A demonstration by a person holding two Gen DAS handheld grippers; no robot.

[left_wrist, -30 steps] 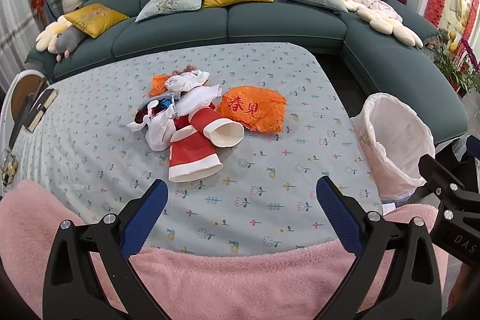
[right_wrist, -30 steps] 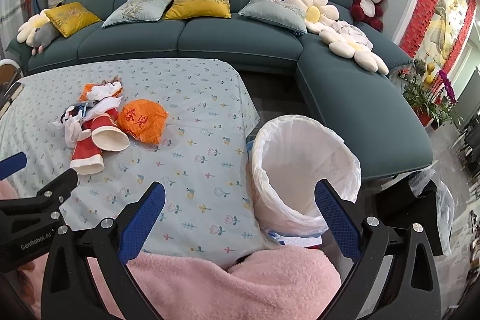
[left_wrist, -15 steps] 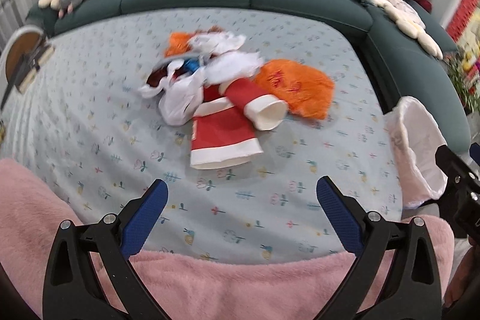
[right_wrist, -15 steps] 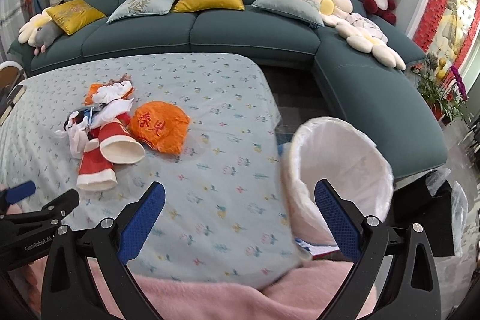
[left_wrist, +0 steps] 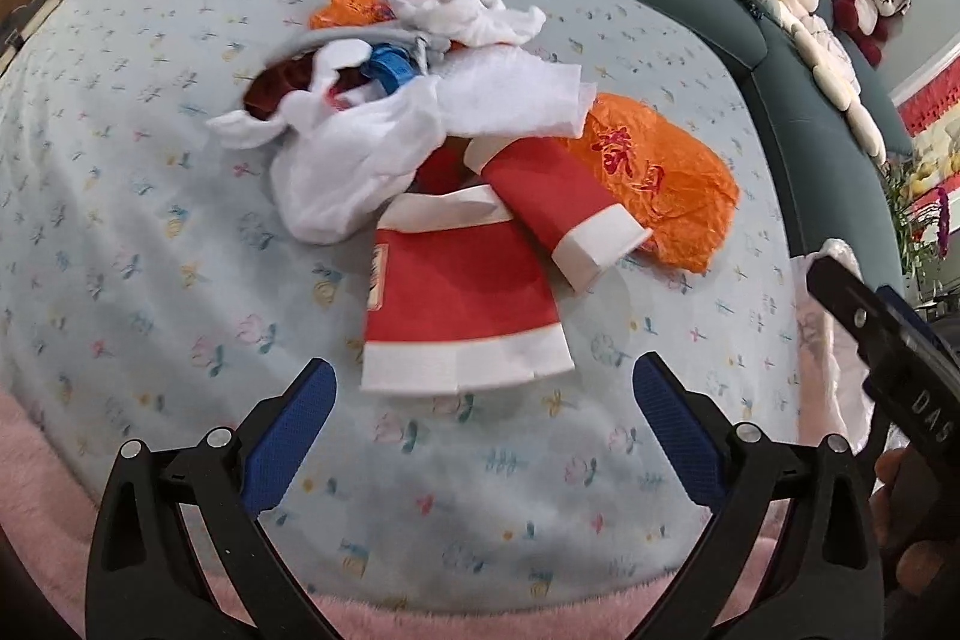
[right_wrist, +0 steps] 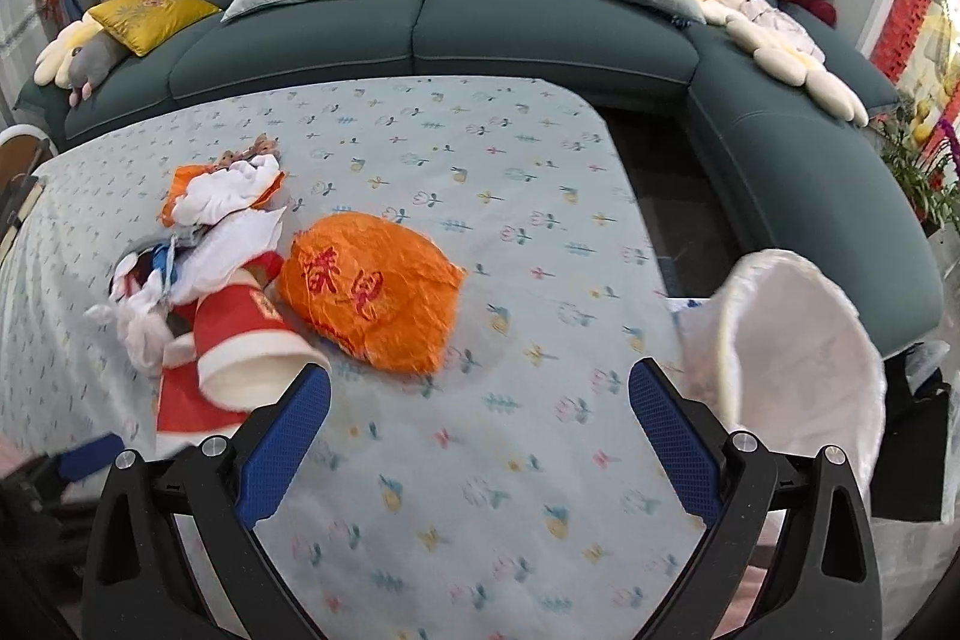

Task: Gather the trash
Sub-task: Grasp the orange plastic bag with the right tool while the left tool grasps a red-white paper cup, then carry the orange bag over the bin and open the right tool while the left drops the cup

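Both tools have come in toward the litter over the last second: in the left wrist view the heap that sat small in the middle of the frame now fills its centre, and the sofa has slid almost out of the top. The left tool has its jaws wide apart, empty, with the flattened red paper cup lying just ahead of the gap. A second red cup lies across it, on its side, leaning onto the orange bag to the right; crumpled white tissue sits to the upper left of both. All of it rests on the flowered worktop.

The right tool is likewise spread open and holds nothing; it faces the orange bag at frame centre, with the lined bin at the right edge, off the worktop's side.

I'd say nothing has been collected yet; the approach is nearly done, and the flat cup looks like the left tool's first pick.
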